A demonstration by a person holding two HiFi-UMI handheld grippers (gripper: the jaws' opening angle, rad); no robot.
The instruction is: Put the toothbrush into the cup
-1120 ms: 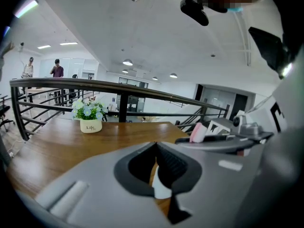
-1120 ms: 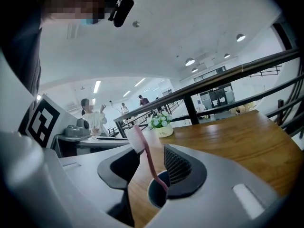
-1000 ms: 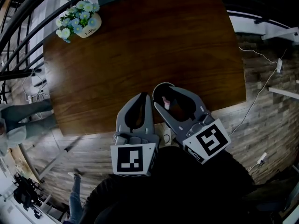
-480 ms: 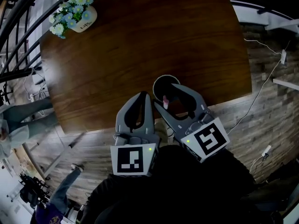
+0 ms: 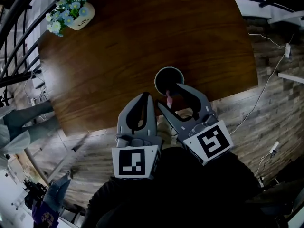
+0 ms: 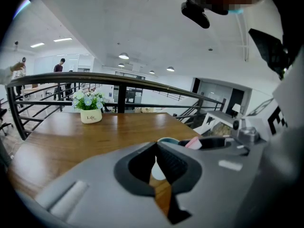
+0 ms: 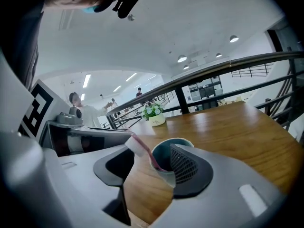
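A white cup (image 5: pixel 169 80) with a dark inside stands on the wooden table (image 5: pixel 142 37), near its front edge. The pink toothbrush (image 5: pixel 168 99) leans in the cup (image 7: pixel 167 156), white head up and out over the rim toward me. My right gripper (image 5: pixel 168 95) is just short of the cup; its jaws are opening. The brush (image 7: pixel 142 148) shows between the jaws of the right gripper (image 7: pixel 151 148), but they do not clamp it. My left gripper (image 5: pixel 148 97) hangs beside it, left of the cup, its tips (image 6: pixel 156 146) together on nothing.
A white pot of flowers (image 5: pixel 71 15) sits at the table's far left corner. A dark metal railing (image 6: pixel 118 80) runs behind the table. People (image 7: pixel 78 109) stand far off beyond it. Plank floor lies below the table's front edge (image 5: pixel 95 129).
The right gripper's jaws have spread and drawn back toward me, so the cup now stands beyond their tips. The toothbrush stays leaning in the cup. The left gripper has hardly moved.
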